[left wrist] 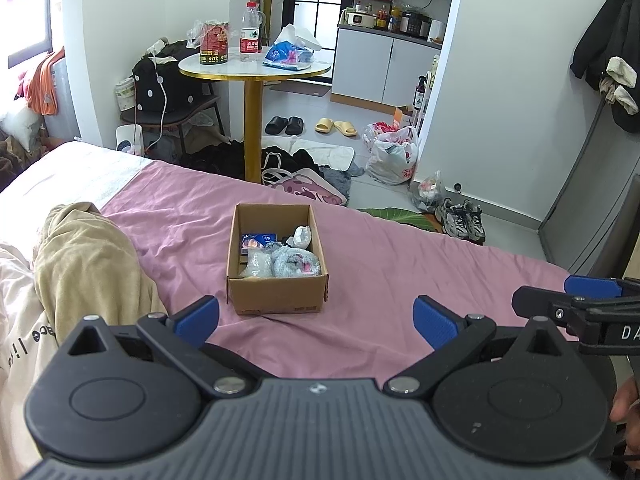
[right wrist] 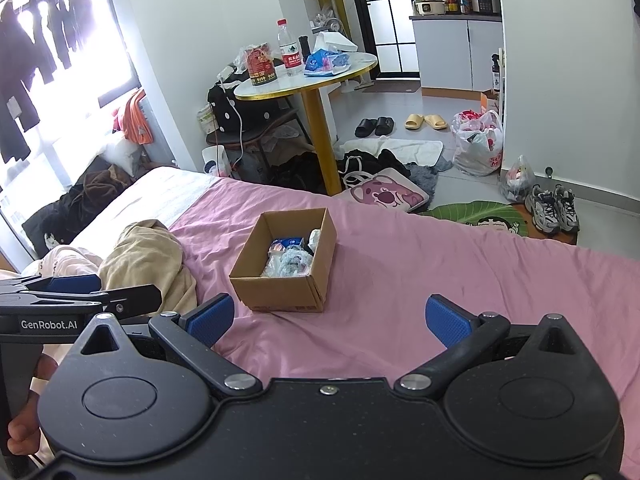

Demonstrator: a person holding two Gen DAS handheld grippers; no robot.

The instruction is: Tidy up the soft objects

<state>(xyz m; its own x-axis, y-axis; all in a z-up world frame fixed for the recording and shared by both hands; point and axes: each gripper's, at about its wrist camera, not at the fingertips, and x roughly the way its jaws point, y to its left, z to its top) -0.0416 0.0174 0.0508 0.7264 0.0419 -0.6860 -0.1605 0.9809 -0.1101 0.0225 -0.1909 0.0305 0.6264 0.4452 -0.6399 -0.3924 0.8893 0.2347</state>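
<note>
Both wrist views look forward, low over the pink bed (left wrist: 400, 280), toward the round table (left wrist: 256, 70). Both share the cardboard box (left wrist: 276, 300), near ahead; the right view sits further right, seeing it angled.

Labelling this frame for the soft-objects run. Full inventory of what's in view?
open cardboard box: 1, brown, middle of the bed, holding small wrapped items
pink bedsheet: 1, covering the bed
beige crumpled garment: 1, on the bed left of the box
round white table with gold leg: 1, beyond the bed
clear plastic water bottle with red cap: 1, on the table
black slippers: 1 pair, on the floor
yellow slippers: 1 pair, on the floor
grey sneakers: 1 pair, by the wall
left gripper: open, empty
right gripper: open, empty
</note>
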